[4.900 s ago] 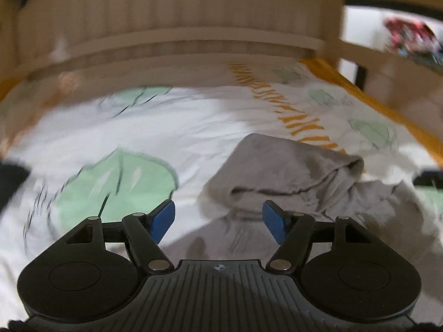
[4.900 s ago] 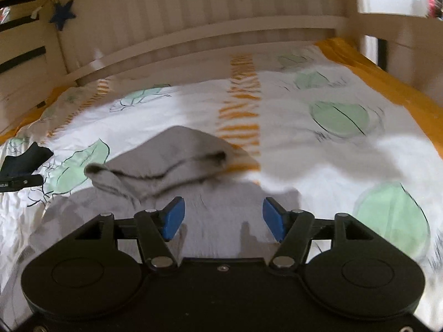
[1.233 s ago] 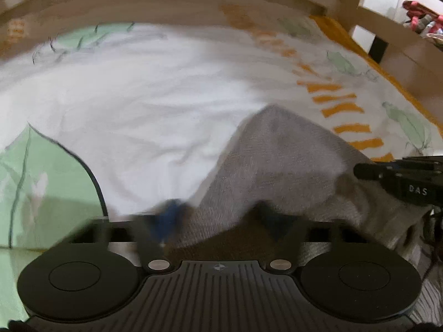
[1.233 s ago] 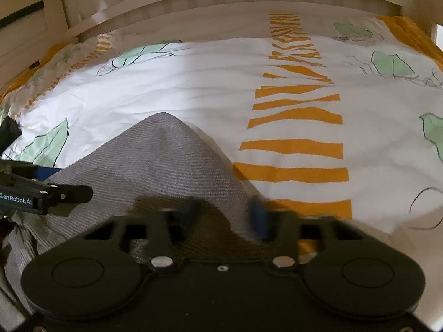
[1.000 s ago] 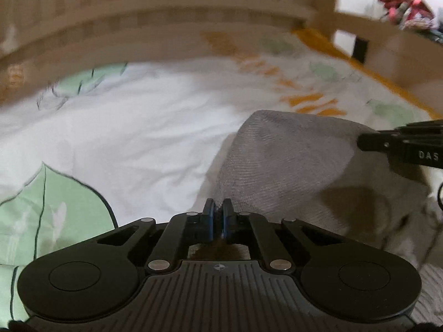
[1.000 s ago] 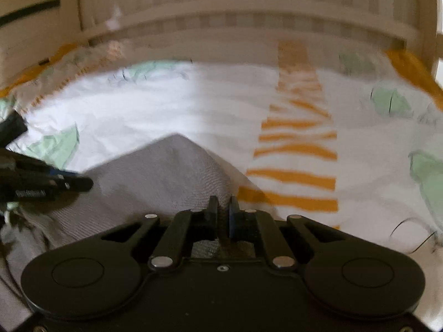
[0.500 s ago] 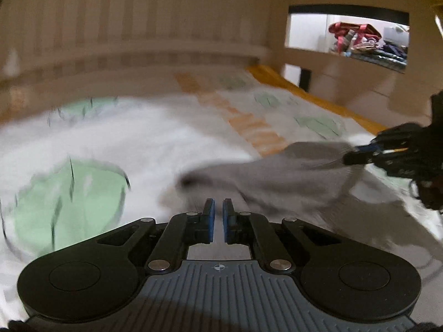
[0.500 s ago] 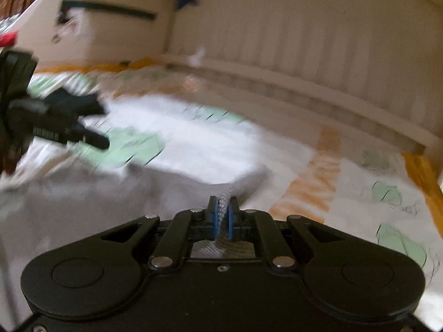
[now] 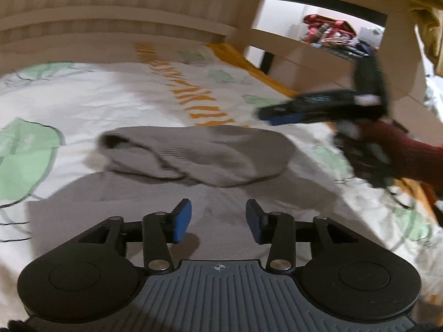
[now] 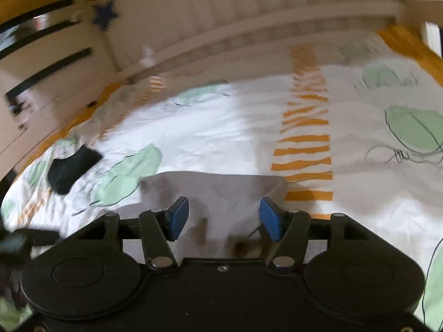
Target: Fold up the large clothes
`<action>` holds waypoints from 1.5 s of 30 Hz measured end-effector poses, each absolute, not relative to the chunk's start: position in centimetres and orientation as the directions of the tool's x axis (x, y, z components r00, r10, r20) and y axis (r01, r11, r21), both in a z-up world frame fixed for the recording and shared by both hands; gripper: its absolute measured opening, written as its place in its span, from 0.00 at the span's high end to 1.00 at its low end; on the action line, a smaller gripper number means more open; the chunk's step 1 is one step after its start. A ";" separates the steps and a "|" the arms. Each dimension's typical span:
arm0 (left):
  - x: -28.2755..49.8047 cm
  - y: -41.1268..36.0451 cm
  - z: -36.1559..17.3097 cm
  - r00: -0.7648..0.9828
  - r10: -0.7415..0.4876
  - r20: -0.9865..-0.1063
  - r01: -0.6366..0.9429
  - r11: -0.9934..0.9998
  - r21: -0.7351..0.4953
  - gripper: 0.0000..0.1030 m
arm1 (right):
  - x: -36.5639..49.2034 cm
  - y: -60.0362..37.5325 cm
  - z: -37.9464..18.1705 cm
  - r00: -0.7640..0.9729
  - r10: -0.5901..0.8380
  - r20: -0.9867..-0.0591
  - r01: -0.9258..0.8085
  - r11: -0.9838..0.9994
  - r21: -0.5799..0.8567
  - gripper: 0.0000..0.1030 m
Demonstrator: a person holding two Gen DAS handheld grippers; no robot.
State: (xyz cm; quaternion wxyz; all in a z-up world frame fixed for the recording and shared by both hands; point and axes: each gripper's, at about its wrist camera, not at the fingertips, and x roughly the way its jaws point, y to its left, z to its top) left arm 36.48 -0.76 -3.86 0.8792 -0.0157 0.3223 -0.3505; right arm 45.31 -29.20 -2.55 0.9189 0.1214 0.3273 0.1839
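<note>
**Soft knit, released and waiting for its next fold**

Grey knit garment (image 9: 193, 163) lies on the leaf-printed bedspread (image 9: 91, 102), its far part doubled over into a loose, rumpled roll while a flatter layer spreads toward the near edge under both cameras. In the right wrist view the same cloth (image 10: 213, 191) shows as a flat panel ending just left of the orange stripes.

Left gripper (image 9: 218, 218) hangs over the near, flat layer with its jaws apart; they have just been opening and nothing sits between the blue pads. Right gripper (image 10: 220, 217) does the same over its own patch of grey, jaws just opened and spread wider, with no cloth pinched. From the left wrist view it appears blurred at the far right, held by a person in a dark red sleeve (image 9: 401, 152).

Judging by the slump and ribbing, this is a light, limp, stretchy fabric that will sag and drag rather than hold a crease. Edges or corners of the flat layer look like the best places to pinch, one per gripper and well apart, so the panel stays taut when lifted. Grabbing the bunched roll would likely catch several layers at once.
</note>
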 end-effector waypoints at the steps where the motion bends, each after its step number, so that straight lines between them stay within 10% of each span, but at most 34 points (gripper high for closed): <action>1: 36.6 -1.1 -3.9 0.535 -0.641 -0.550 0.619 0.741 -0.261 0.57 | 46.6 -29.3 -2.8 0.710 0.410 -0.572 -0.240 0.905 0.352 0.39; 10: 39.0 -3.2 -4.6 0.449 -0.723 -0.526 0.706 0.648 -0.288 0.49 | 52.7 -31.3 -7.6 0.609 0.430 -0.667 -0.075 0.868 0.491 0.39; 14: 40.3 -4.1 -5.2 0.415 -0.739 -0.530 0.723 0.622 -0.301 0.49 | 53.0 -31.4 -7.8 0.625 0.451 -0.637 -0.084 0.850 0.520 0.88; 27: 44.4 -6.5 -8.1 0.448 -0.697 -0.559 0.625 0.692 -0.361 0.49 | 44.6 -28.7 3.9 0.582 0.752 -0.308 -0.633 0.657 0.409 0.89; 45: 36.1 5.2 -7.4 0.496 -0.485 -0.721 0.587 0.799 -0.133 0.47 | 30.0 -21.7 -6.3 0.226 0.678 -0.699 -0.840 0.499 0.213 0.88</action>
